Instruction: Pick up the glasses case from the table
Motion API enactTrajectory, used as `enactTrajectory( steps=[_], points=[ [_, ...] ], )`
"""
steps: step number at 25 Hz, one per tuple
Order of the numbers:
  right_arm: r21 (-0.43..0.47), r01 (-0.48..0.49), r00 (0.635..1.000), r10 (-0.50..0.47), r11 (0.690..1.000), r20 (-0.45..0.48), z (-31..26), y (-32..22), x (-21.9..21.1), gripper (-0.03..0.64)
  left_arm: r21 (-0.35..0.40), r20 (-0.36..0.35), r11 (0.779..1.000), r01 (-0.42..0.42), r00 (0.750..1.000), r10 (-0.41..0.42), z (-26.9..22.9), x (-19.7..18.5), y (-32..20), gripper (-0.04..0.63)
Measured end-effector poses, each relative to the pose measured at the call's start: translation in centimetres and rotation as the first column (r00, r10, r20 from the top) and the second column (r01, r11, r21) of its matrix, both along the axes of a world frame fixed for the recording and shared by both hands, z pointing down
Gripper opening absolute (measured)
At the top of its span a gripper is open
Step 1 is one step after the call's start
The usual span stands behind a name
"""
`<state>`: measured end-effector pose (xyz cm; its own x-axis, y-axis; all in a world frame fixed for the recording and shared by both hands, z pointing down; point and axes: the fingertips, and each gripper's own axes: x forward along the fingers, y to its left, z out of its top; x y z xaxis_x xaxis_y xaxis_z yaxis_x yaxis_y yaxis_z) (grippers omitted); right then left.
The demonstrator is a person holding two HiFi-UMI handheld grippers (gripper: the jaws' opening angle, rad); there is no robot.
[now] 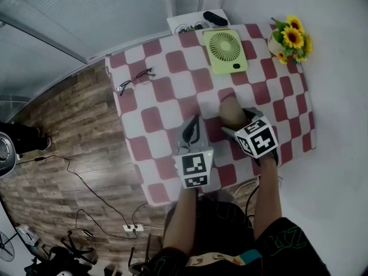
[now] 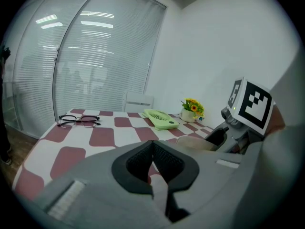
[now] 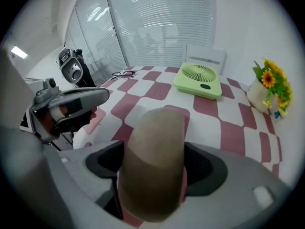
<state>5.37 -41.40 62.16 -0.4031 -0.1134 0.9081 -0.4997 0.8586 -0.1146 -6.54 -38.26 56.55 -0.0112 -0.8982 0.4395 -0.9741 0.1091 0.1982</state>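
Glasses case (image 3: 155, 147) is lying on the worktop (image 1: 167, 91), right between the right tongs (image 1: 237, 123). They're spread wide on either side of it and not squeezing. It's a smooth tan thing, long with rounded ends. Left tongs (image 2: 153, 151) are just beside it, pads together with nothing in them. The worktop has a red and white checked cloth. Further out there's a flat square green fan (image 1: 225, 49), dark-framed glasses (image 1: 134, 80) and a small white vase (image 3: 259, 94) with sunflowers (image 1: 292, 36) in it.
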Motion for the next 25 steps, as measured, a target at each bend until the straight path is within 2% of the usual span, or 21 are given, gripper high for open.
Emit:
enactTrajectory(
  steps=[5,10,15,18,25],
  points=[
    [0.013,-0.007,1.0,0.007,1.0,-0.014,0.0,0.0,0.0,0.387,0.002,-0.005,1.0,0.006,1.0,-0.006,-0.2,-0.4,0.0,0.011],
    [0.074,-0.013,1.0,0.014,0.997,-0.008,-0.7,0.2,-0.2,0.373,0.017,-0.005,1.0,0.024,1.0,-0.024,-0.9,-1.0,0.5,0.011],
    [0.191,-0.069,0.987,0.04,0.979,0.155,-4.0,0.3,-0.9,0.373,0.042,0.0,0.998,0.055,0.998,-0.055,-1.8,-1.7,1.6,0.011],
    [0.275,-0.141,0.971,0.079,0.951,0.227,-6.2,0.4,-0.3,0.373,0.072,0.007,0.996,0.057,0.998,-0.057,-2.9,-1.3,2.1,0.011],
    [0.373,-0.271,0.907,0.106,0.887,0.407,-12.4,1.7,1.5,0.373,0.139,0.04,0.99,0.004,0.999,-0.01,-7.2,1.3,3.1,0.011]
  ],
)
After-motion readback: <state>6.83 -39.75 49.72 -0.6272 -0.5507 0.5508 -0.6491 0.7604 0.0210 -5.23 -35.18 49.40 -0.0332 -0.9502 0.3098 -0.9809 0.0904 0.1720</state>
